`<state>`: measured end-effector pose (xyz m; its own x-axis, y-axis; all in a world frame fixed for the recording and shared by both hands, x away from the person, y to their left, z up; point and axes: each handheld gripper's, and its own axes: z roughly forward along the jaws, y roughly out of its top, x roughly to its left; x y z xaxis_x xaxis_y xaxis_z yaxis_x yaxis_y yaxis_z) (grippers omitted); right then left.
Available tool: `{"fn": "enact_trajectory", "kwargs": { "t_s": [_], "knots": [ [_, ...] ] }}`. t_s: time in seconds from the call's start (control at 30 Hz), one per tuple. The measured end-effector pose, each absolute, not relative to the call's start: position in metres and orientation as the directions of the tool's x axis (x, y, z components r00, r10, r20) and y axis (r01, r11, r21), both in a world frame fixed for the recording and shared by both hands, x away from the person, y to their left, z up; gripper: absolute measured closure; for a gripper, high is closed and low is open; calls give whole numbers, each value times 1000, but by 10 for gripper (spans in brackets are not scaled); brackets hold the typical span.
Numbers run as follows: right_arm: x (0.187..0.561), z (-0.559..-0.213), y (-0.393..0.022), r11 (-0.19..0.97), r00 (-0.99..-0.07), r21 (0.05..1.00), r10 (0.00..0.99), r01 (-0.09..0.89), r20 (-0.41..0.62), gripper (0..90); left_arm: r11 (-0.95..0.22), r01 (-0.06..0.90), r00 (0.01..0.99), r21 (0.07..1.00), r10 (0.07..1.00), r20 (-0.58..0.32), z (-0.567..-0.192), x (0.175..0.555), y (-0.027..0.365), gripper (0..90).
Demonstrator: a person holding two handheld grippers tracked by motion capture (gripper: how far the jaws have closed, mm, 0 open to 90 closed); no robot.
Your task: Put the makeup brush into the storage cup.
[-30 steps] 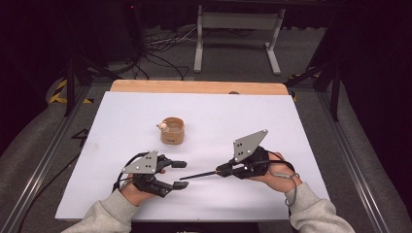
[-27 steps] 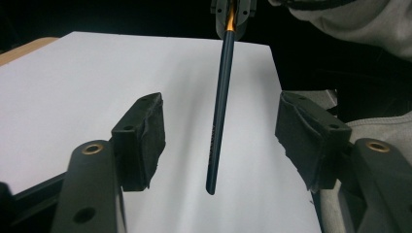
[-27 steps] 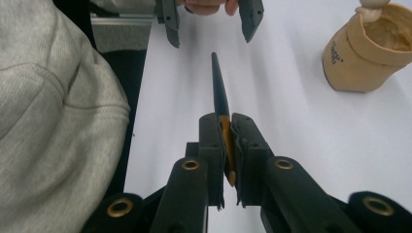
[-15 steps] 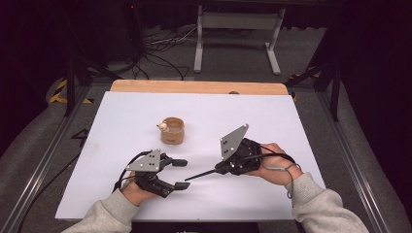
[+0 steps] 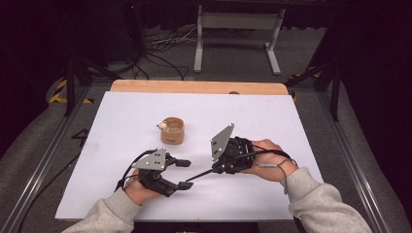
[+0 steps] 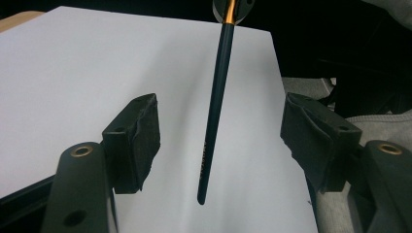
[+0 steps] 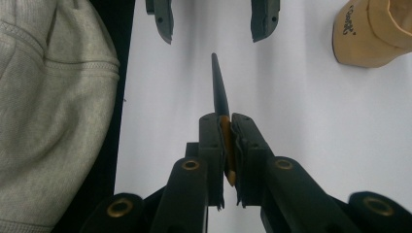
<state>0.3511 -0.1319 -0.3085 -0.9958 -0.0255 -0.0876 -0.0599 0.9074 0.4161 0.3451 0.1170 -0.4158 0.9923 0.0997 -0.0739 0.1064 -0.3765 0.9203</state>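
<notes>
Your left hand-held gripper (image 5: 183, 174) sits released on the white desk (image 5: 121, 126), jaws either side of the slim dark brush handle with gold ferrule (image 6: 214, 116); your right hand-held gripper (image 7: 226, 141) clamps that ferrule end, handle above the desk.

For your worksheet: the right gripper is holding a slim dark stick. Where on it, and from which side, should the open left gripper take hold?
Grip the bare dark shaft of the stick near its free end, closing the left gripper on it from both sides. The right gripper clamps the gold end, and the shaft already lies between the open left pads, clear of both.
</notes>
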Motion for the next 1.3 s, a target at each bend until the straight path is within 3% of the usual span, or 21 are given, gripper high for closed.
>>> {"fn": "enact_trajectory", "kwargs": {
  "t_s": [0.93, 1.3],
  "knots": [
    [353, -312, -129, 914, -997, 401, -28, -57, -76, 842, -529, 122, 992, 840, 72, -99, -400, 357, 82, 411],
    [353, -315, -125, 915, -997, 400, -30, -56, -71, 842, -563, 101, 995, 820, 45, -92, -399, 356, 72, 499]
  ]
}}
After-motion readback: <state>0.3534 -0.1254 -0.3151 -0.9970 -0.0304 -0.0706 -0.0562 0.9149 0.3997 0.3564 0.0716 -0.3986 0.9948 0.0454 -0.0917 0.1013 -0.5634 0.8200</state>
